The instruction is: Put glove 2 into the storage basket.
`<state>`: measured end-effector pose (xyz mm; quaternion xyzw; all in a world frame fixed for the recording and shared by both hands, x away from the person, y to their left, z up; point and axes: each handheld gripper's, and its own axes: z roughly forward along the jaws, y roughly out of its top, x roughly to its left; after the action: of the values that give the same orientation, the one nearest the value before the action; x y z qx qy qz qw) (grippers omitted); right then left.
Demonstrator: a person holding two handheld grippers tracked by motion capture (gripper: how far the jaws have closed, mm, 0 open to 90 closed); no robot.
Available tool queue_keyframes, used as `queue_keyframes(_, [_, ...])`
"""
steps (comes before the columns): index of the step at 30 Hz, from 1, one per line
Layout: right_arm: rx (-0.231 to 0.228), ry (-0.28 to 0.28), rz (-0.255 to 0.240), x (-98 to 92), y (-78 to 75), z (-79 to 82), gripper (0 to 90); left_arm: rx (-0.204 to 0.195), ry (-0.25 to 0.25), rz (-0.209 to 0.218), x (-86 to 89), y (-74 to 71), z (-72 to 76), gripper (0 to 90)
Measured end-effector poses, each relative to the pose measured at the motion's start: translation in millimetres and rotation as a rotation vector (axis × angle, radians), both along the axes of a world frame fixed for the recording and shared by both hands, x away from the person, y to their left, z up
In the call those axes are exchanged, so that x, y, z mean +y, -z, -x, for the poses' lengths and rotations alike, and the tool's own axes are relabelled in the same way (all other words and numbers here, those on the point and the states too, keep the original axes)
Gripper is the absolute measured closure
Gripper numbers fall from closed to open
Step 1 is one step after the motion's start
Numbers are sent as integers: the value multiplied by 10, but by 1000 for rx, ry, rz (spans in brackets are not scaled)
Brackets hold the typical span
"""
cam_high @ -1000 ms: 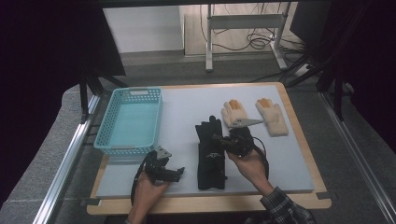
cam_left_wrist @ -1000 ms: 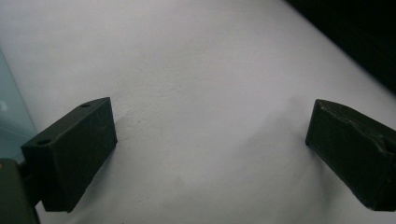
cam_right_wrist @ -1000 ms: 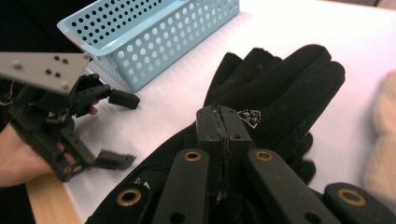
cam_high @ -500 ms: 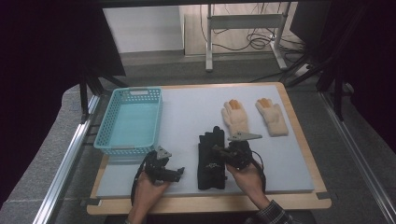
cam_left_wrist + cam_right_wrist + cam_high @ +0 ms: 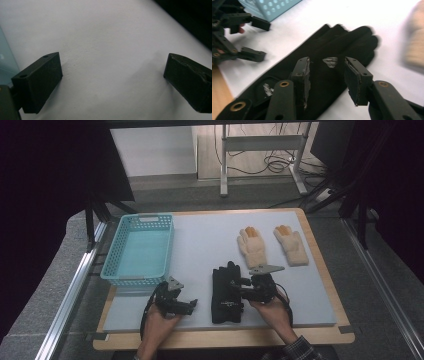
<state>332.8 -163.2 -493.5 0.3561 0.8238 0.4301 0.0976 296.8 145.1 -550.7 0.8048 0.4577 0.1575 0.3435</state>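
Observation:
A black glove (image 5: pixel 226 289) lies flat near the table's front edge, its fingers pointing away from me; in the right gripper view the same black glove (image 5: pixel 332 62) is under the jaws. My right gripper (image 5: pixel 238 291) comes in from the right, low over the glove. Its jaws have just been opening and stand apart, with the glove's cloth beneath and between the right gripper (image 5: pixel 327 68) pads, not pressed. My left gripper (image 5: pixel 192 305) rests to the glove's left. The left gripper (image 5: pixel 112 75) is open over bare white table.
A light blue basket (image 5: pixel 140 270) stands at the left of the table. Two cream gloves with orange fingertips (image 5: pixel 252 249) (image 5: pixel 291 245) lie at the back right. The wooden table edge (image 5: pixel 225 338) runs along the front.
My right hand has come down and toward the near edge, onto the black glove. The left hand has stayed where it was.

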Motion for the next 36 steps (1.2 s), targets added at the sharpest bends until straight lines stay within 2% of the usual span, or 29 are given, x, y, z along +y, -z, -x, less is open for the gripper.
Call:
queue_keyframes(2, [-7, 0, 5, -32, -9, -5, 542, 0, 0, 0, 0, 0, 0, 22])
queue_keyframes(3, [-4, -2, 3, -132, -6, -26, 581, -1, 0, -1, 0, -1, 0, 22])
queue_keyframes(7, [29, -44, 24, -246, 67, -13, 793, -8, 7, -8, 7, -8, 14, 41])
queue_keyframes(10, [39, -82, 61, -262, 159, 39, 864, -21, 15, -21, 16, -22, 53, 62])
queue_keyframes(14, [61, -108, 62, -267, 265, 66, 882, -22, 7, -45, 61, -37, 81, 61])
queue_keyframes(19, [69, -125, 68, -230, 336, 60, 881, -11, -22, -29, 166, -26, 113, 56])
queue_keyframes(22, [75, -147, 67, -146, 383, 69, 879, -3, -36, -27, 283, -14, 136, 54])
queue_keyframes(25, [71, -156, 69, -108, 384, 72, 878, -6, -42, -20, 322, -6, 150, 49])
queue_keyframes(26, [70, -164, 69, -55, 389, 77, 874, -9, -37, -33, 363, -7, 161, 46])
queue_keyframes(33, [55, -194, 76, 110, 399, 69, 853, -34, -36, -44, 438, 10, 176, 29])
queue_keyframes(36, [47, -208, 76, 243, 408, 49, 842, -40, -23, -47, 441, 13, 172, 31])
